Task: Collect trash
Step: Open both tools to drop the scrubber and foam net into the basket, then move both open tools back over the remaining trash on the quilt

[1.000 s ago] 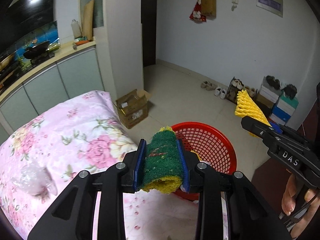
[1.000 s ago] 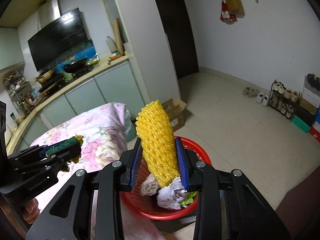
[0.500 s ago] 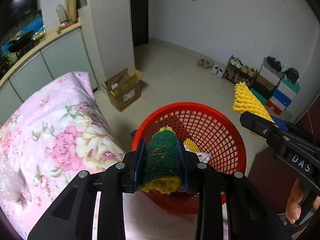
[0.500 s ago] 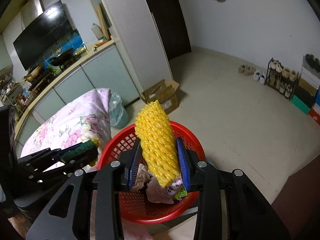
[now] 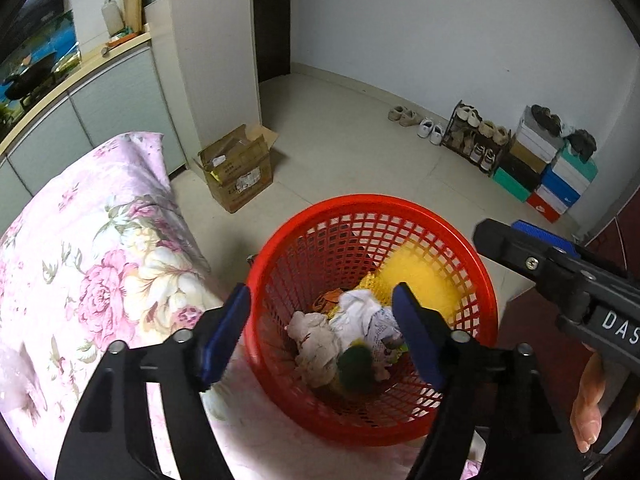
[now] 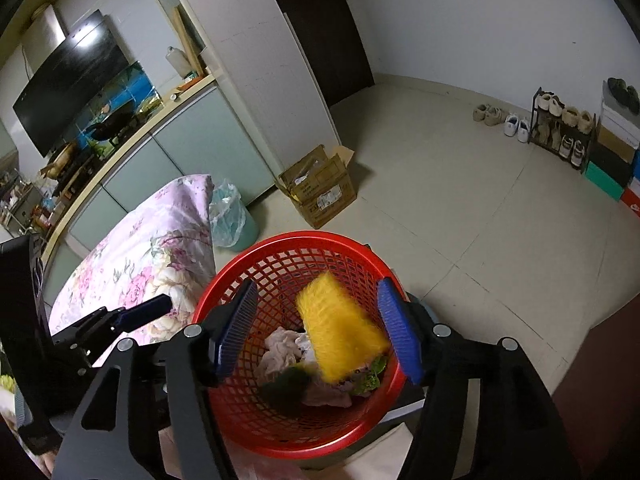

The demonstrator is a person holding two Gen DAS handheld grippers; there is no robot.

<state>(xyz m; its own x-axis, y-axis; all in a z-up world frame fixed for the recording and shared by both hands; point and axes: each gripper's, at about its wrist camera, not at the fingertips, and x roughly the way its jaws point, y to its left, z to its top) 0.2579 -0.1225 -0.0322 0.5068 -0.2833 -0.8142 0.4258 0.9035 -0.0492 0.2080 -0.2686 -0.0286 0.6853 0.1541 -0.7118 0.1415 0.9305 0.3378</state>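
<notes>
A red mesh basket (image 5: 486, 300) (image 6: 384, 264) stands below both grippers, with crumpled tissues (image 5: 320, 344) and other scraps inside. The green scouring pad (image 5: 354, 366) (image 6: 286, 390) lies blurred among them, free of my left gripper (image 5: 320, 332), whose jaws are opening with no pad touching anything. The yellow foam net (image 6: 340, 338) (image 5: 420, 280) is blurred in mid-fall between the opening jaws of my right gripper (image 6: 318, 330), clear of both blue pads. In the left wrist view the right gripper's finger (image 5: 520, 248) reaches over the basket's right rim.
The flowered pink cloth (image 5: 92, 264) covers the surface left of the basket. A cardboard box (image 5: 238, 168) sits on the tiled floor behind it, beside a plastic-lined bin (image 6: 230, 216). Shoes and shoe boxes (image 5: 540, 160) line the right wall. A person's hand (image 5: 588, 404) holds the right gripper.
Both grippers sank toward the basket and opened. The green scouring pad dropped out of the left one into the basket; the yellow foam net left the right one and is falling in.
</notes>
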